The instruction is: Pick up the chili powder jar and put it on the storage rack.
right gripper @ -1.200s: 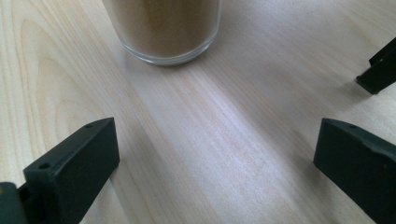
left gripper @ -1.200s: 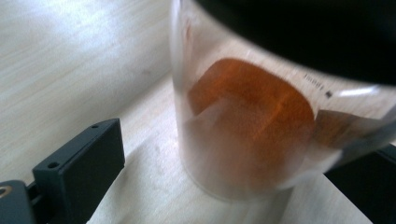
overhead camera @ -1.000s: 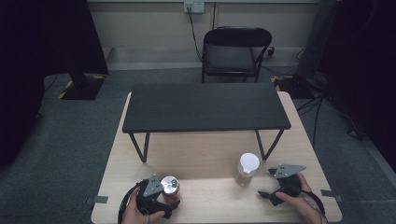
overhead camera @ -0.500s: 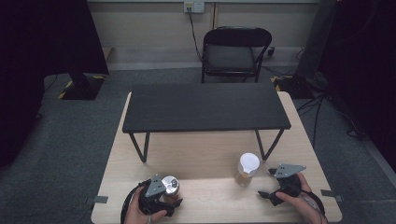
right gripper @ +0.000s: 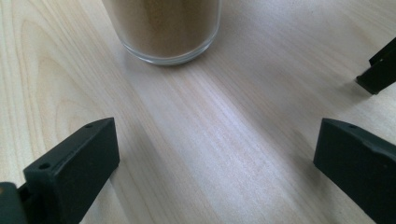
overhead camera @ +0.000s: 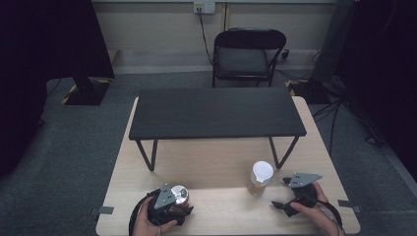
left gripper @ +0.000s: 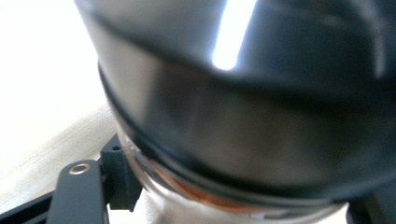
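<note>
We take the black shelf (overhead camera: 216,113) standing on the wooden table (overhead camera: 211,162) as our reference. On the person's side of it, below its left leg, we find the left gripper (overhead camera: 183,209) clamped on a jar with a silver lid (overhead camera: 179,192). Its jaws have just been closing, and in the left gripper view the jar (left gripper: 243,121) sits between them, with the one pad in frame pressed against the glass under the lid's rim. The jar stands upright near the table's front edge.

Below the shelf's right leg we note a second jar with a white lid (overhead camera: 260,177), upright, holding brown powder. The right gripper (overhead camera: 284,194) lies just to its right, jaws spread wide and empty; in the right gripper view that jar's base (right gripper: 166,28) stands clear ahead of both jaws.
</note>
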The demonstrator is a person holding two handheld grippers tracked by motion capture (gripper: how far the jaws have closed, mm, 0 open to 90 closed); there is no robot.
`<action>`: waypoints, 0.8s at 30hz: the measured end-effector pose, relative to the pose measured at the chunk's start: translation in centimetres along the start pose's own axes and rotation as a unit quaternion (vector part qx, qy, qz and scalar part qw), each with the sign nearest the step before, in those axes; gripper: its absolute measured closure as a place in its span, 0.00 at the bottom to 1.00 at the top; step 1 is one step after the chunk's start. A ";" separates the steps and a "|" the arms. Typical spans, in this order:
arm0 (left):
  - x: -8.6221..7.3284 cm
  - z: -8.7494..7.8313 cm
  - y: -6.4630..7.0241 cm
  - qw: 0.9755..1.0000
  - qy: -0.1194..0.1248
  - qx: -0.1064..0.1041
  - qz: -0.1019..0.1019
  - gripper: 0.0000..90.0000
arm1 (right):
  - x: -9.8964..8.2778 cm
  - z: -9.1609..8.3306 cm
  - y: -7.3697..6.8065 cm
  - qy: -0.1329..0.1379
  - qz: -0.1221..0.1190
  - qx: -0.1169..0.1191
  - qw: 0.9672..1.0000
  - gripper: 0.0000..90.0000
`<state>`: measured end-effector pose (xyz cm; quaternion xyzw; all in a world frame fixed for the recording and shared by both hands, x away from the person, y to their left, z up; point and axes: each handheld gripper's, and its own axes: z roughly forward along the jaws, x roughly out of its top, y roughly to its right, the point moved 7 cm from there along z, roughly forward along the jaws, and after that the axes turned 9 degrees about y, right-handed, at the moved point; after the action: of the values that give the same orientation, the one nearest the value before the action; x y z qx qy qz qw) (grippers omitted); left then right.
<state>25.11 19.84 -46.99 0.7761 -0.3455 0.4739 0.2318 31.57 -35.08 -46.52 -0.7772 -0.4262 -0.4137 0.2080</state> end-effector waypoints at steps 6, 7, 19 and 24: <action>0.1 0.0 0.2 1.000 -0.002 0.004 0.016 0.34 | 0.0 0.0 0.0 0.000 0.000 0.000 1.000 0.00; 0.1 0.0 0.2 1.000 -0.002 0.004 0.016 0.34 | 0.0 0.0 0.0 0.000 0.000 0.000 1.000 0.00; 0.5 0.3 0.4 1.000 -0.005 0.000 0.012 0.34 | 0.0 0.0 0.0 0.000 0.000 0.000 1.000 0.00; 1.2 0.4 0.5 1.000 -0.001 -0.007 0.007 0.34 | 0.0 0.0 0.0 0.000 0.000 0.000 1.000 0.00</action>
<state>25.35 18.90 -46.11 0.7723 -0.3549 0.4723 0.2336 31.57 -35.08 -46.52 -0.7772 -0.4262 -0.4137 0.2079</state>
